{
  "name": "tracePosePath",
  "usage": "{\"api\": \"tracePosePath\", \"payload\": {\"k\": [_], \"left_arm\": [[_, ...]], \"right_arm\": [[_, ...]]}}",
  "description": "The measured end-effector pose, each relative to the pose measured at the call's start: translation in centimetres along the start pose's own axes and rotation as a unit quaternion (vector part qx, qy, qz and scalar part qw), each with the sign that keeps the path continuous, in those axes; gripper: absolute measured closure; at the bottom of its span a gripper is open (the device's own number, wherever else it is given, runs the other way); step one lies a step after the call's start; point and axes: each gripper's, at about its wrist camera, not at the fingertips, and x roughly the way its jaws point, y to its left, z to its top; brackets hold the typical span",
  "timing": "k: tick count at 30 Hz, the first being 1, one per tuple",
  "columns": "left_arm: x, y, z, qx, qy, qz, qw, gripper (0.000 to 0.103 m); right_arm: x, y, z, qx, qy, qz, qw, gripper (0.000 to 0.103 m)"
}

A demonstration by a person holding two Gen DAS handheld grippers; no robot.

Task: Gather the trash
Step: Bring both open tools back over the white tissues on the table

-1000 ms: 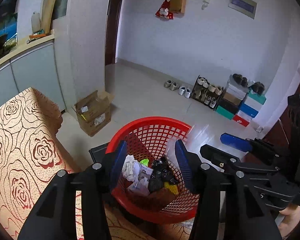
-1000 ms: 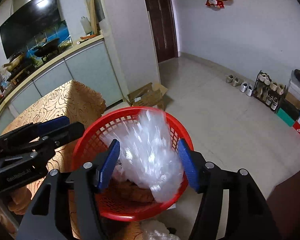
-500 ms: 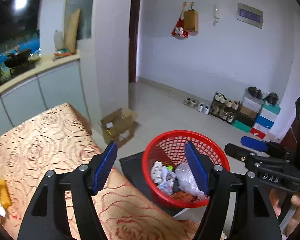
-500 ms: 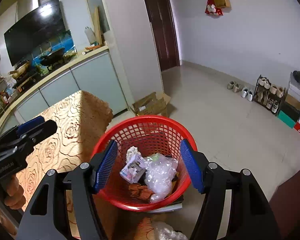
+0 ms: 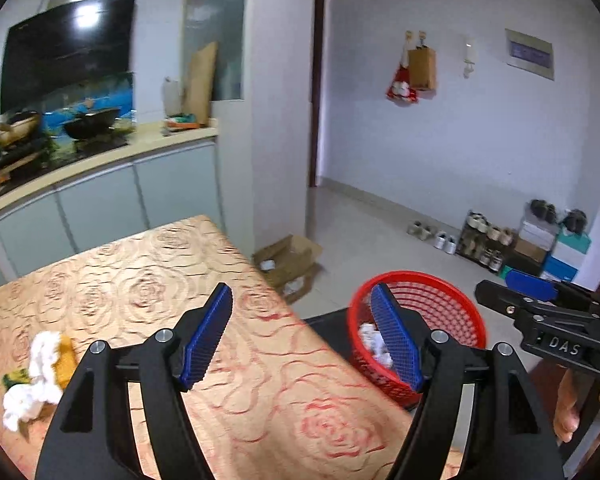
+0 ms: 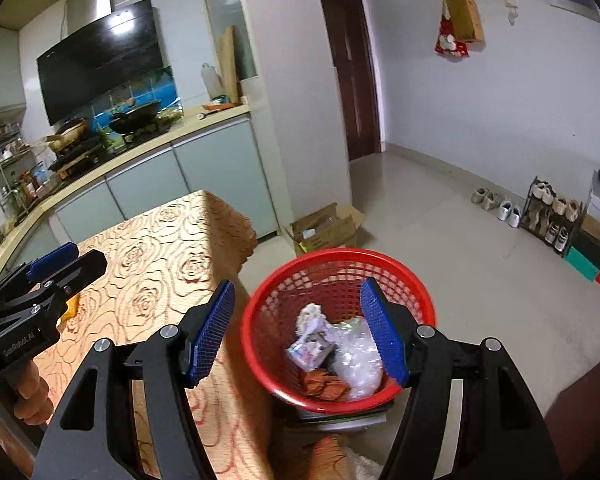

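A red mesh basket (image 6: pixel 340 254) stands just off the table's edge, holding a clear plastic bag (image 6: pixel 358 356), a small printed packet (image 6: pixel 312 350), white tissue (image 6: pixel 310 314) and an orange scrap (image 6: pixel 324 386). My right gripper (image 6: pixel 298 284) hovers open above it with nothing between its blue pads. My left gripper (image 5: pixel 300 292) is over the rose-patterned table (image 5: pixel 140 280), its jaws opening and nothing between them. Crumpled white tissue (image 5: pixel 36 364) with a yellow piece (image 5: pixel 66 360) lies on the table at the left. The basket (image 5: pixel 440 292) sits to the right behind the left gripper's right finger.
An open cardboard box (image 6: pixel 324 228) lies on the floor past the table's corner. A shoe rack (image 6: pixel 548 216) and shoe boxes line the far wall. A kitchen counter (image 5: pixel 100 160) runs behind the table. The basket rests on a dark stand (image 5: pixel 328 324).
The clear plastic bag left my right gripper and now lies in the basket. Both grippers rose and drew back; the left swung left over the table and its jaws widened.
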Motion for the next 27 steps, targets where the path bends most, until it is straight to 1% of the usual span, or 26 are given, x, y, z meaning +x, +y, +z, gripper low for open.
{"api": "tracePosePath", "payload": {"k": [2,6,13,20,23,27], "left_arm": [[-0.8,0.8,-0.3,-0.006,-0.005,0.017,0.9998,0.031],[-2.3,3.1,-0.6,-0.023,-0.015,0.05,0.9984,0.03],[-5.0,6.8,-1.3,-0.048,-0.029,0.101,0.9933,0.03],[-7.1,10.2,-2.6,-0.075,-0.031,0.145,0.9862,0.028],[-7.9,11.9,-3.4,-0.086,-0.028,0.164,0.9822,0.028],[-8.9,13.9,-4.3,-0.101,-0.027,0.187,0.9768,0.028]], "right_arm": [[0.0,1.0,0.0,-0.004,-0.001,0.008,1.0,0.04],[0.1,3.3,-0.1,-0.017,-0.005,0.027,0.999,0.04],[0.2,7.0,0.1,-0.039,-0.012,0.06,0.997,0.039],[0.6,10.9,-0.3,-0.063,-0.004,0.092,0.994,0.038],[0.8,12.4,-0.6,-0.068,-0.002,0.104,0.992,0.034],[1.2,14.6,-1.1,-0.081,0.006,0.12,0.989,0.033]]}}
